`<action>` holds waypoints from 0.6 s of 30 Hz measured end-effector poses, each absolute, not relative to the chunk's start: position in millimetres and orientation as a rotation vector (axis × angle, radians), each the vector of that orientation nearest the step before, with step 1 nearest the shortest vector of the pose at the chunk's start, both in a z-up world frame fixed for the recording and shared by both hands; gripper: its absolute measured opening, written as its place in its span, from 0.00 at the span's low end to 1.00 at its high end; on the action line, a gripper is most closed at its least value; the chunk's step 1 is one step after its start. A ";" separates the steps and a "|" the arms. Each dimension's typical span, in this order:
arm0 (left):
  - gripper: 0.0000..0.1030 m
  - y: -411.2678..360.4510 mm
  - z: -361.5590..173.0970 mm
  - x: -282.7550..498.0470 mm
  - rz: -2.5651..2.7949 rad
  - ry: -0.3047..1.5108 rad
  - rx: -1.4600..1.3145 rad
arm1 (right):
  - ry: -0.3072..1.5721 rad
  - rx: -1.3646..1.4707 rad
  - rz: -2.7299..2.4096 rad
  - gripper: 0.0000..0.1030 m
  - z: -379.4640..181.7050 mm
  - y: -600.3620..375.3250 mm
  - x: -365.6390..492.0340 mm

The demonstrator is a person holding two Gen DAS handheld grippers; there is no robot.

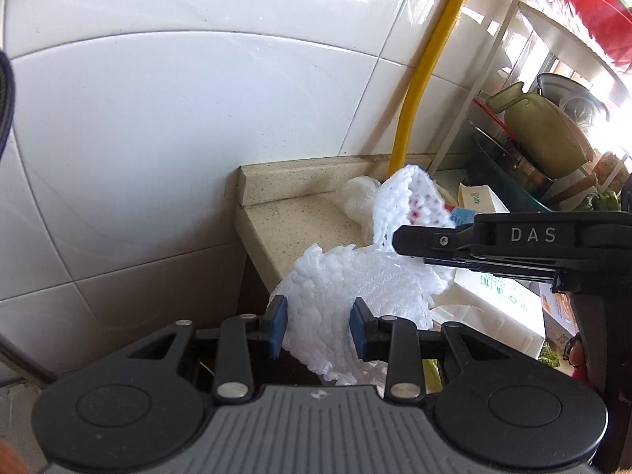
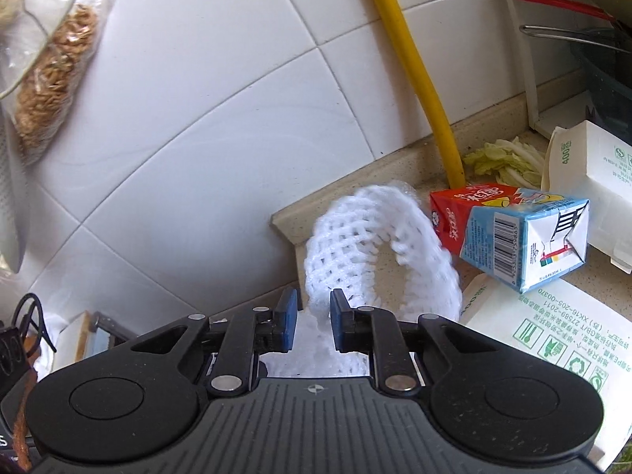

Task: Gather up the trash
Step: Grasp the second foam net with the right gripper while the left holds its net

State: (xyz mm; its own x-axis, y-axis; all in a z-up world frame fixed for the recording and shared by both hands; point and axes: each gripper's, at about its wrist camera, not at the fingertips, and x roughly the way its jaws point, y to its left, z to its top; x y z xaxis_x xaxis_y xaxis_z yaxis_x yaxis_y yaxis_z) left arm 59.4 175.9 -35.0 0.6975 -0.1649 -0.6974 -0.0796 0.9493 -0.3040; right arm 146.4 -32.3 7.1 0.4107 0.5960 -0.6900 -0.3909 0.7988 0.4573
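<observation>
Trash foam net [image 2: 379,245] sits pinched in the right gripper [image 2: 313,320], lifted off the counter [image 1: 300,217]. A second foam sleeve [image 1: 335,296] is clenched by the left gripper [image 1: 318,326]. Pickup step seemingly done; next, carry both to a bin, unseen here.

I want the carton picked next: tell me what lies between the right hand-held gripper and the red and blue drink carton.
In the right wrist view, only the white foam net that the right hand-held gripper pinches; its loop arches up to the drink carton.
</observation>
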 end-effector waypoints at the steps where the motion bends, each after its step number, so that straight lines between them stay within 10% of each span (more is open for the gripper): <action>1: 0.30 175.8 -33.6 55.9 -0.042 0.801 -0.327 | 0.962 0.247 0.625 0.24 6.7 -35.2 145.2; 12: 0.30 178.6 -25.8 34.7 -0.009 0.774 -0.356 | 0.912 0.293 0.627 0.20 19.3 -61.3 130.6; 16: 0.30 159.8 -46.3 72.6 -0.024 0.836 -0.307 | 0.925 0.234 0.599 0.37 7.8 -50.4 136.7; 18: 0.30 159.7 -51.0 70.5 -0.068 0.829 -0.331 | 0.955 0.214 0.586 0.76 -0.5 -37.9 145.5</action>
